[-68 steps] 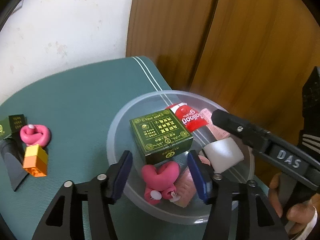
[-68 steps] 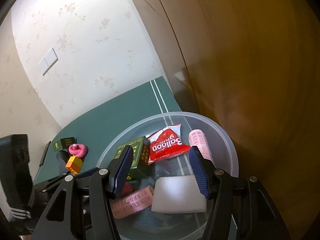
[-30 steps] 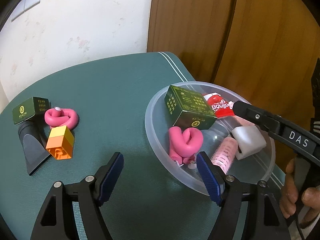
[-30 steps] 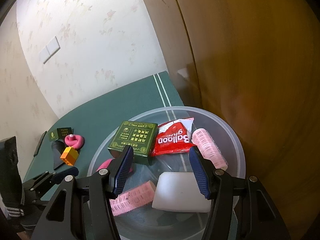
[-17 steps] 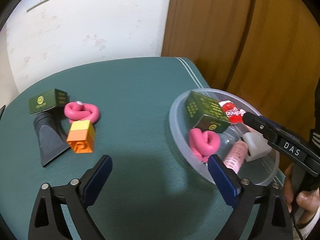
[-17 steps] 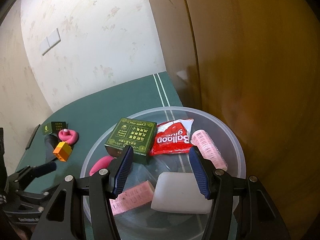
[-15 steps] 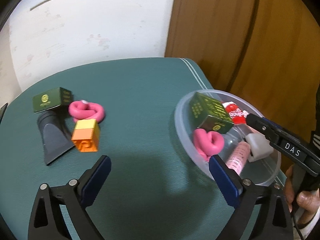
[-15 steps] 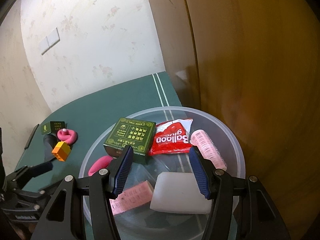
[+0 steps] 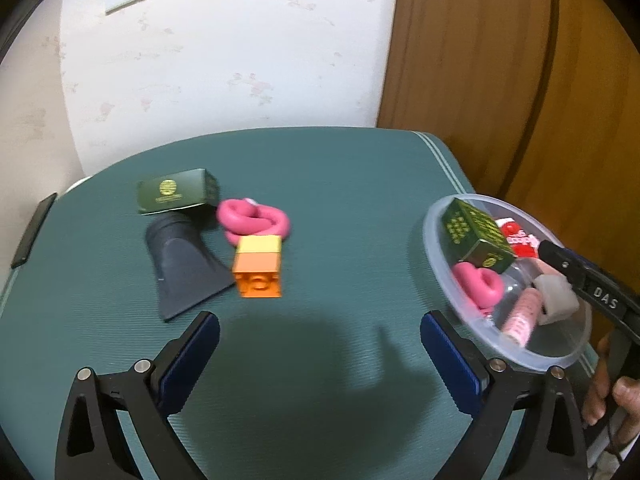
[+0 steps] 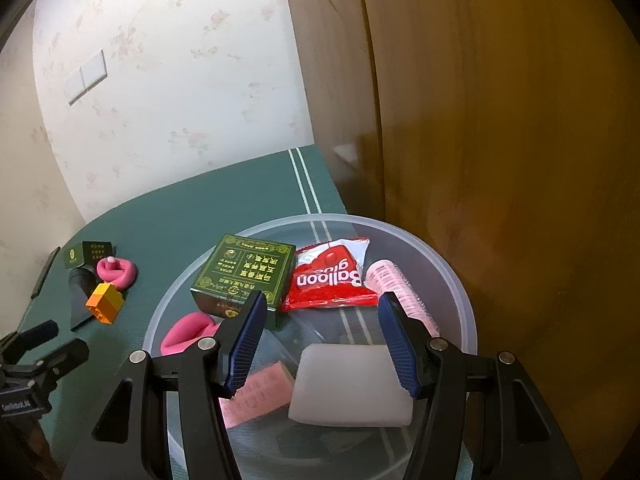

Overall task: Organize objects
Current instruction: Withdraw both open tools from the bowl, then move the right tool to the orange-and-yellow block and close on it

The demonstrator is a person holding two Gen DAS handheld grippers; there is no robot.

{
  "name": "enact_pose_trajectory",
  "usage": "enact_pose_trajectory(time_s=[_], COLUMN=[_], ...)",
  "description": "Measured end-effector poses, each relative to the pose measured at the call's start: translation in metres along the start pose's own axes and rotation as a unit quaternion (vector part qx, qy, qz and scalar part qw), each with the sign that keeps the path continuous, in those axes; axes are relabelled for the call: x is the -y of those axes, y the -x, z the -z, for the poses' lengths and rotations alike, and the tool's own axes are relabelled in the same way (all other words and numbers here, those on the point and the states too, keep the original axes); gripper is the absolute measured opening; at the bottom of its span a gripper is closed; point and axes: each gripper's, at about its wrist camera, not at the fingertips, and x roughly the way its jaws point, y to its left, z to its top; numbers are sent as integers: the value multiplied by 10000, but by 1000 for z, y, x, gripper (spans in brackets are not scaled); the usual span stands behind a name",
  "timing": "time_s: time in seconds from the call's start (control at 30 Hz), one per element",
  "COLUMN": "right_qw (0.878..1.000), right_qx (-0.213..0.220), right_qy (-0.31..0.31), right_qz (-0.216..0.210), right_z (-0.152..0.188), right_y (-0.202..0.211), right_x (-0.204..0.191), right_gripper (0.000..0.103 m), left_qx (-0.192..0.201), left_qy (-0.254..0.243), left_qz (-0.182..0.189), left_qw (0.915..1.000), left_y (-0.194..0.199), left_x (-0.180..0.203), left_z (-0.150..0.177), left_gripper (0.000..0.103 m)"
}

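Left tool (image 9: 320, 344): fingers spread to their widest, nothing between them, held over bare green surface (image 9: 340, 184) and angled downward. Ahead of it and to its left lies the remaining cluster: orange block (image 9: 258, 266) nearest, black nozzle (image 9: 180, 264) touching its left side, pink coil (image 9: 252, 220) just behind the block, small green box (image 9: 176, 191) farthest. The block's long axis runs away from the tool. The left hand is judged much the nearer to this cluster.

Right tool (image 10: 320, 336): fingers partly spread, gripping nothing, hovering over the clear bowl (image 10: 460, 280), pointed down into it. The bowl holds a white sponge (image 10: 352, 388), large green box (image 10: 244, 272), red packet (image 10: 332, 276) and pink rollers.
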Motion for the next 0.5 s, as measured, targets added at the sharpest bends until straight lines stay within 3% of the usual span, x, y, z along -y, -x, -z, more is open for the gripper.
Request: enact_pose_trajectory(time_s=[0.5], right_qw=[9988], right_qx=[-21], right_qy=[394], right_qz=[-296], right_z=[1], right_y=[7], right_x=[-53], right_gripper=[60], left_qx=[5], left_qy=[471], left_qz=[-216], left_qw=[9987], left_y=[6], left_x=[-52], left_z=[6], left_gripper=[102])
